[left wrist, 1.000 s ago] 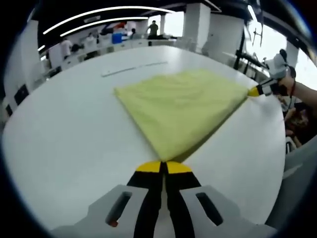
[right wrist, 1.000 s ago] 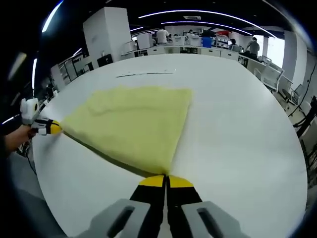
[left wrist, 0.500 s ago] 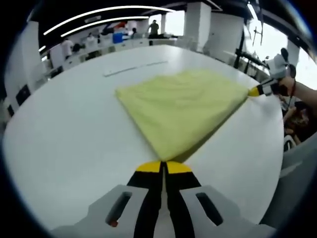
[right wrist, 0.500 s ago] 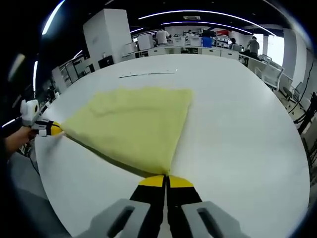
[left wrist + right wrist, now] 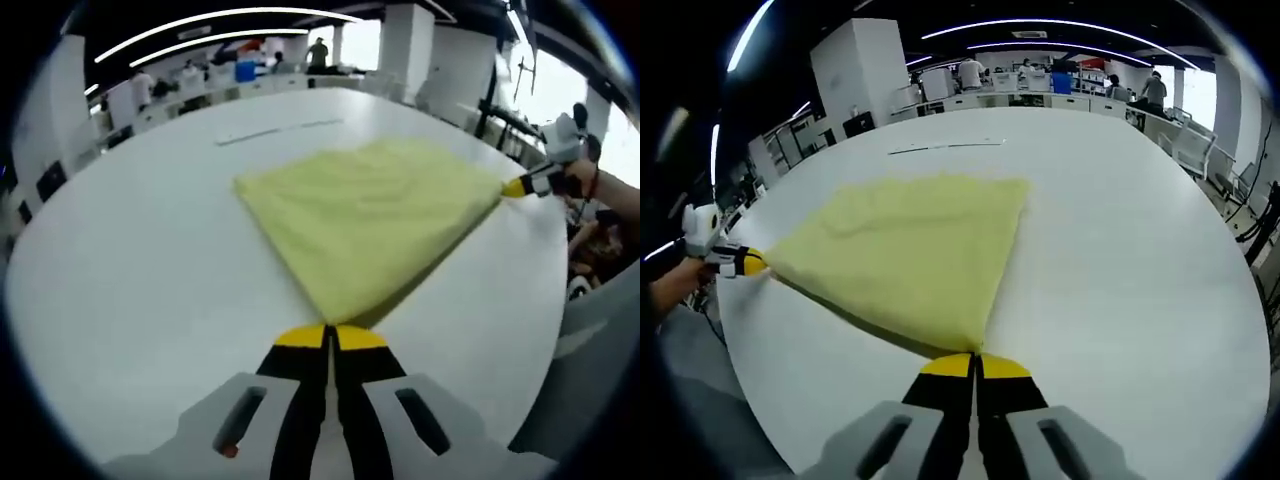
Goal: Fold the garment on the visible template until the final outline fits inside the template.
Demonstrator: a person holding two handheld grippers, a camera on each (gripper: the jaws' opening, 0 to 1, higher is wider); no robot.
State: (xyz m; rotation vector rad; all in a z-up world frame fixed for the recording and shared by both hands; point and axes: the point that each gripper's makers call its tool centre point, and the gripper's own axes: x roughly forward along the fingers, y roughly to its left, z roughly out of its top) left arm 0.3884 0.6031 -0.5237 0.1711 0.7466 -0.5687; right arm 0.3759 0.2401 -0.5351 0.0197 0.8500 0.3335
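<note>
A pale yellow garment (image 5: 365, 215) lies spread on the white table (image 5: 130, 290), folded to a rough square. My left gripper (image 5: 331, 334) is shut on its near corner in the left gripper view. My right gripper (image 5: 975, 362) is shut on the neighbouring corner of the yellow garment (image 5: 905, 250) in the right gripper view. Each gripper also appears in the other's view: the right gripper (image 5: 518, 185) at the cloth's right corner, the left gripper (image 5: 745, 263) at its left corner. The edge between the two held corners is lifted a little, with shadow under it. A thin line (image 5: 945, 146) marks the table beyond the cloth.
The round white table (image 5: 1130, 260) extends well past the garment on all sides. A hand (image 5: 585, 180) holds the right gripper at the table's edge. Desks, pillars and several people stand far behind the table.
Both views have shifted slightly with my hands. The garment and both grips look the same.
</note>
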